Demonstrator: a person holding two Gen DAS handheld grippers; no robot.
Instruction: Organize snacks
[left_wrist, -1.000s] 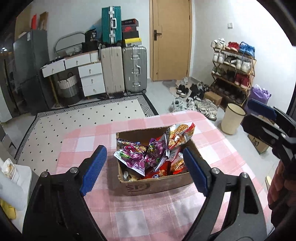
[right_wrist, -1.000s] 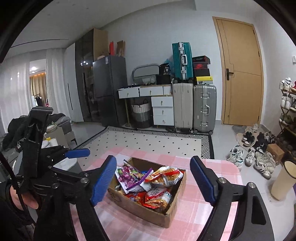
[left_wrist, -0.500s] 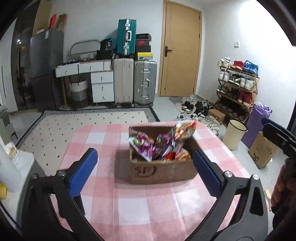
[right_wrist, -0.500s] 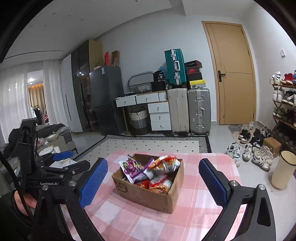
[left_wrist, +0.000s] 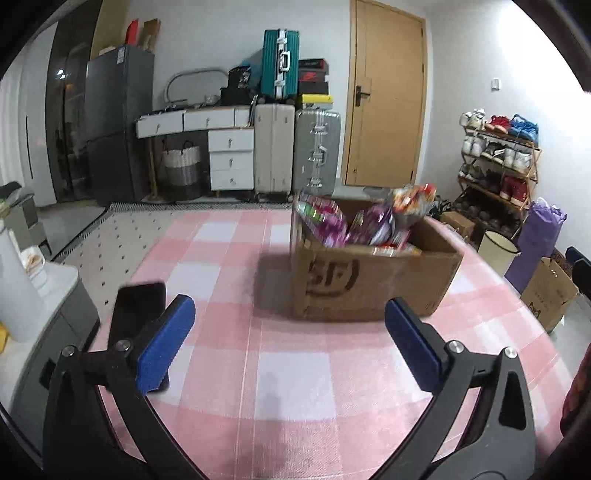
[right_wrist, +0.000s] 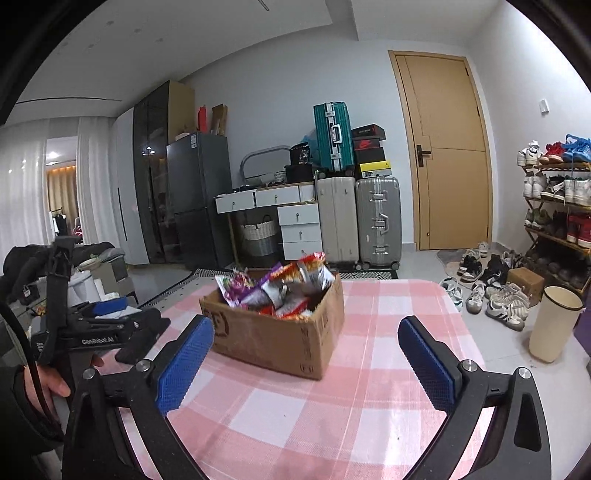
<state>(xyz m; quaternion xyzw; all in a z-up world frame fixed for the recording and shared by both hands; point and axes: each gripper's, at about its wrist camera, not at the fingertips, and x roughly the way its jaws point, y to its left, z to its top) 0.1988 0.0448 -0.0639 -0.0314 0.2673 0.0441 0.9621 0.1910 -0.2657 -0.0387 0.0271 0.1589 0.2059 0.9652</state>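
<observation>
Pink-checked table (left_wrist: 288, 373) in a room with a door (right_wrist: 443, 155) and suitcases (right_wrist: 376, 218). Phone (left_wrist: 135, 314) at 9 o'clock. Box (left_wrist: 369, 280) of snacks (right_wrist: 280, 286) at 12 o'clock, corner toward me. My left gripper (left_wrist: 288, 343) and right gripper (right_wrist: 306, 362) are spread wide, empty.

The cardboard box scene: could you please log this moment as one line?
cardboard box: on table, full of snack bags | left gripper: open, empty | right gripper: open, empty

Black gripper frames, blue fingers (left_wrist: 166, 343), silver screws.
</observation>
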